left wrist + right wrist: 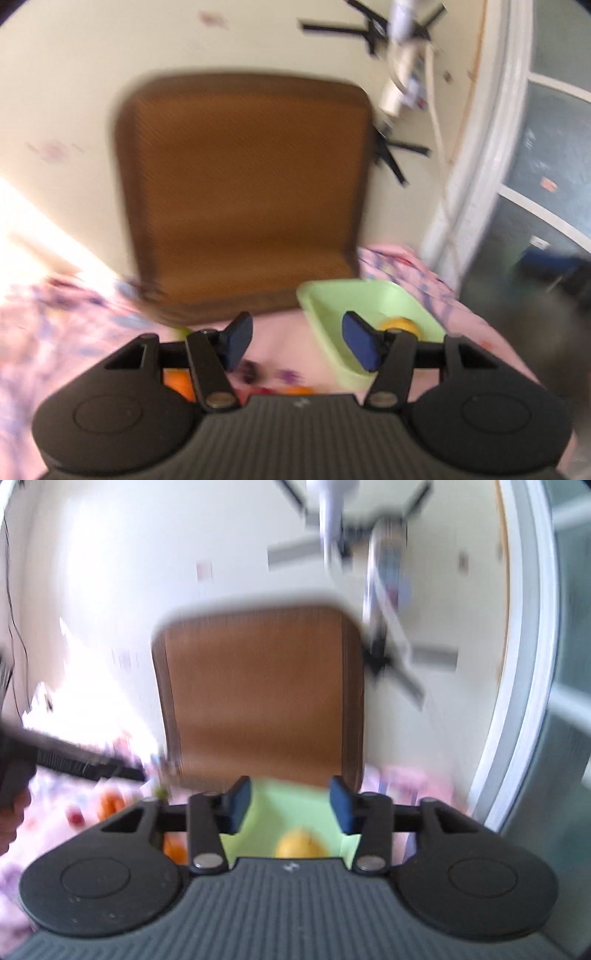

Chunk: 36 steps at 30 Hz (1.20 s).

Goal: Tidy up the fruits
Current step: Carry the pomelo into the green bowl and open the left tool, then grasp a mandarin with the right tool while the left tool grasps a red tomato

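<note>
Fruits are only partly sorted, as far as these blurred pictures let me judge. In the left wrist view, one yellow fruit (399, 325) lies inside the pale green tray (369, 295), which sits on the pink patterned bedsheet (74, 332) in front of a brown cushion (240, 184); an orange fruit (181, 384) and another orange piece (297, 390) lie outside the tray on the sheet, with small dark bits near them. The left claw (301, 341) hangs spread with nothing between its blue pads. In the right wrist view, the same yellow fruit (301, 843), round and smooth, rests in the tray (269, 805) below the right claw (290, 808), whose pads stand apart and empty. To the left, an orange fruit (110, 805), a second one (175, 851) and a small red one (75, 816) wait on the sheet, so most sorting appears left.
</note>
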Available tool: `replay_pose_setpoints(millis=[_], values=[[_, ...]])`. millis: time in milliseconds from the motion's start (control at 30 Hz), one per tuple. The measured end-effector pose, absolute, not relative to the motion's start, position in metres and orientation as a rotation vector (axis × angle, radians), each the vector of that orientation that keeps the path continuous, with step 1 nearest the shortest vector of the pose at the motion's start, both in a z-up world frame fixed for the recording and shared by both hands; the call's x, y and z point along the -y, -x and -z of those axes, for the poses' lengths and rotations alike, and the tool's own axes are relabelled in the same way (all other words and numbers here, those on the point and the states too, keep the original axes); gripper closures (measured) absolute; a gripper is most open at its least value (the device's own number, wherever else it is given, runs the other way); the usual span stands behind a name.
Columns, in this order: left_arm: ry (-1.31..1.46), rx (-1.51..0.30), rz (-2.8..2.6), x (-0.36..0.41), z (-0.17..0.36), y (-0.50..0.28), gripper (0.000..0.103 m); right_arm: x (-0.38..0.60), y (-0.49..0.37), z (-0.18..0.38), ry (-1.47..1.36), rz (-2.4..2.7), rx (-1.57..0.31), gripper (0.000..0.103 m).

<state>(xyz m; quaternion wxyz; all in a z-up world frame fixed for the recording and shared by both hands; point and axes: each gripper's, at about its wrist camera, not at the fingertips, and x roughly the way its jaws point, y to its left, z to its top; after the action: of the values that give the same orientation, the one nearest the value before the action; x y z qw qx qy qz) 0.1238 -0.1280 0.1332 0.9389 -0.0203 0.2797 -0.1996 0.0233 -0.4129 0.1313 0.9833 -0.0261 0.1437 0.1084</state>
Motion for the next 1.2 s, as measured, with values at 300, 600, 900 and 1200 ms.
replay_pose_setpoints(millis=[300,600,900,1200], values=[[-0.143,-0.254,0.11,0.013,-0.257,-0.048,0.048,0.431,0.021,-0.311,-0.052,-0.26,0.061,0.067],[-0.033,-0.534,0.152,0.012,-0.092,-0.017,0.05,0.351,0.007,-0.083,-0.309,-0.471,-0.298,0.074],[-0.044,-0.584,0.159,0.025,-0.036,-0.011,0.05,0.298,0.012,0.003,-0.345,-0.325,-0.501,0.075],[-0.072,-0.595,0.194,0.012,-0.03,-0.056,0.05,0.265,-0.009,0.007,-0.132,-0.336,-0.471,0.075]])
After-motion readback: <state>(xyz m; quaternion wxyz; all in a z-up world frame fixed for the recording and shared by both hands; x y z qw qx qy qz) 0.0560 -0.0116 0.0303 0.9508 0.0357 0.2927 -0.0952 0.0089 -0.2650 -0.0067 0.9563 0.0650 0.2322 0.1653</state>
